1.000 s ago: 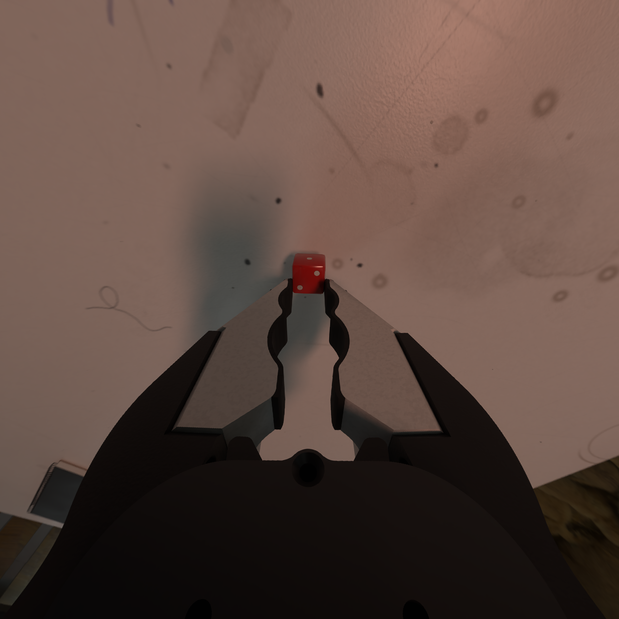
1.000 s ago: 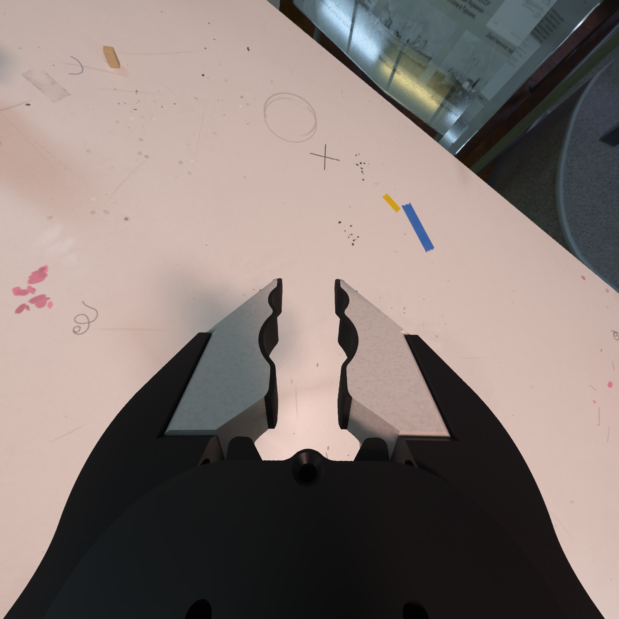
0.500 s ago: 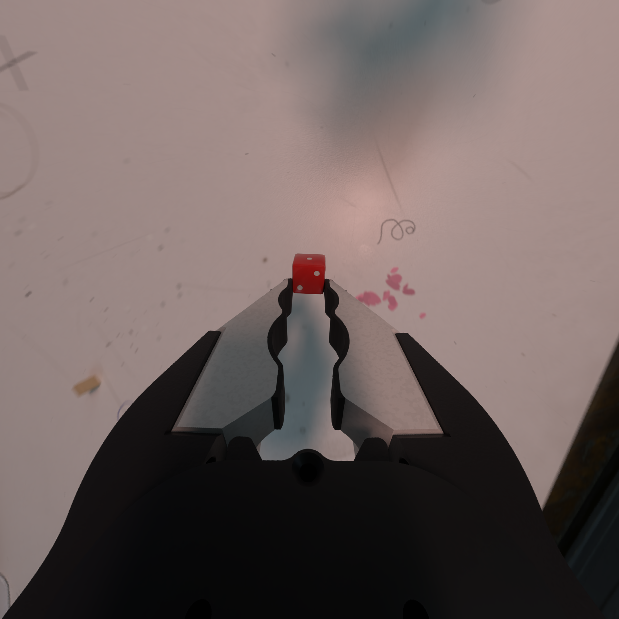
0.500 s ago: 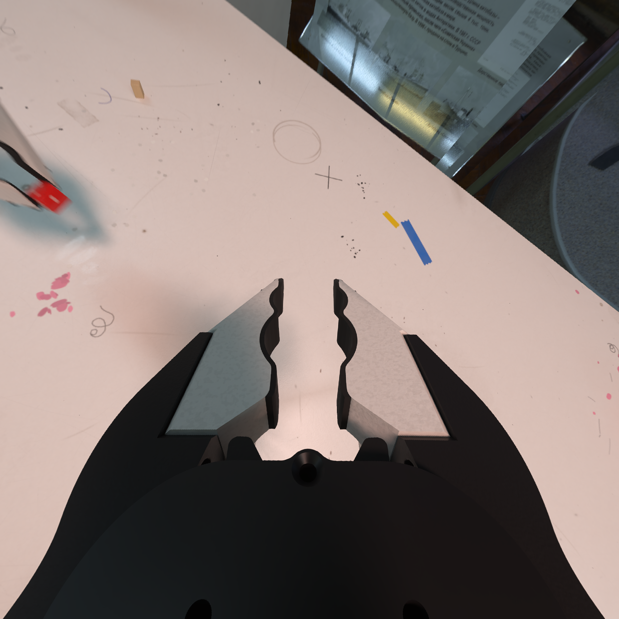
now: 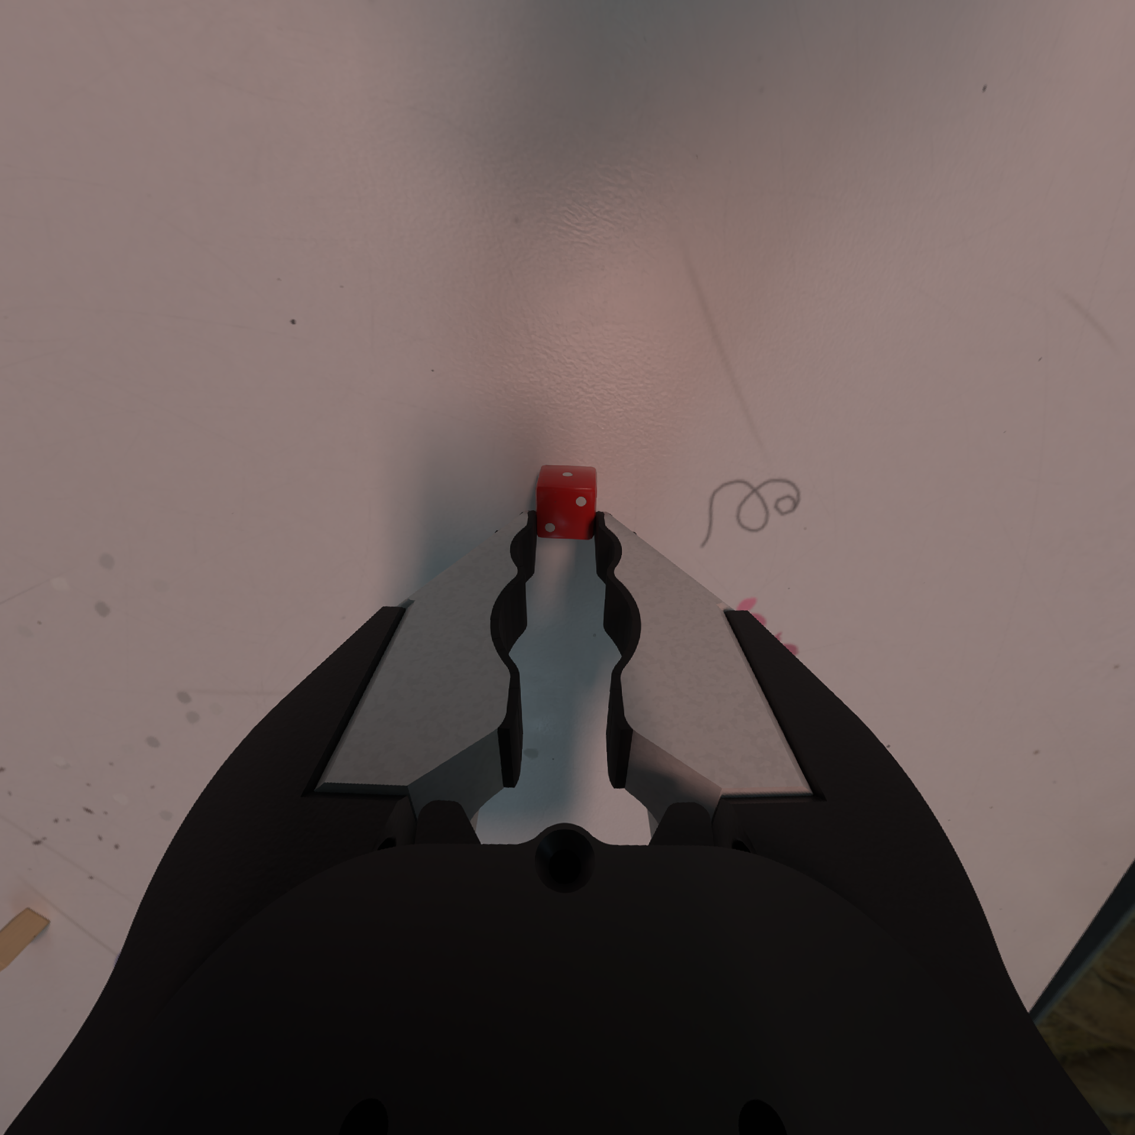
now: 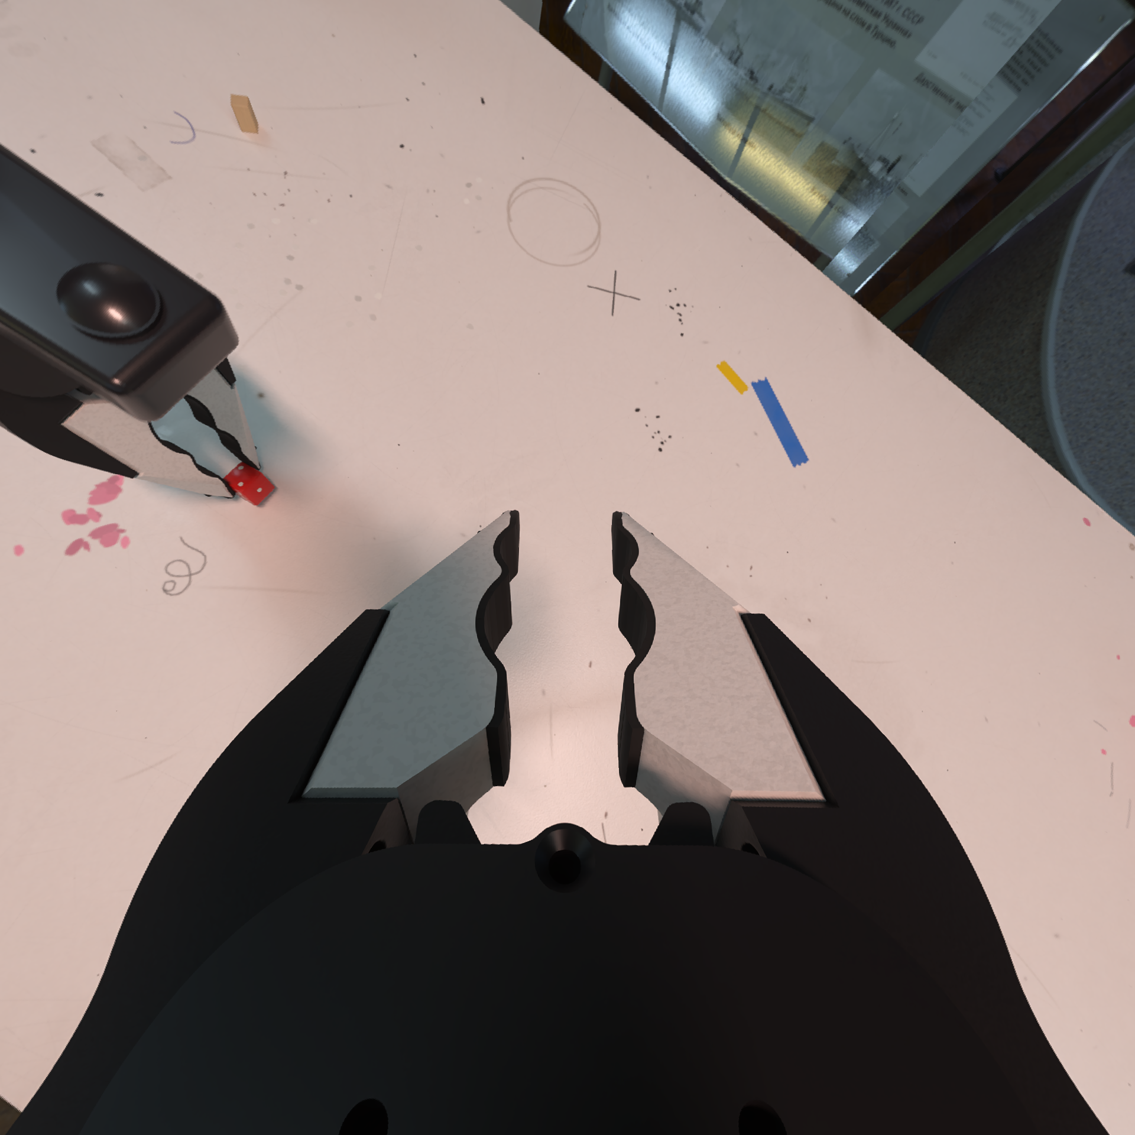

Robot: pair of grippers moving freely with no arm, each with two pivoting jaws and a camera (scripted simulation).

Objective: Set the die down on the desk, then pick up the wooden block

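Observation:
My left gripper [image 5: 566, 522] is shut on a small red die [image 5: 566, 500] with white pips, held at its fingertips low over the pale desk [image 5: 307, 245]. In the right wrist view the left gripper [image 6: 239, 476] and the die [image 6: 249, 484] show at the left, the die at or just above the surface. The wooden block [image 6: 244, 113] is small and tan and lies far off at the top left; it also shows at the lower left edge of the left wrist view [image 5: 18, 936]. My right gripper [image 6: 565, 519] is open and empty over the desk.
Blue and yellow tape strips [image 6: 779, 421] lie to the right. Pink stains [image 6: 92, 516] and a pencil squiggle [image 6: 183, 568] mark the desk near the die. The desk edge [image 6: 860, 295] runs diagonally at the right, with a glass panel [image 6: 829, 110] beyond it.
My left gripper has come down and closer to the desk with the die, into the right wrist view near the pink stains. The right gripper has barely moved.

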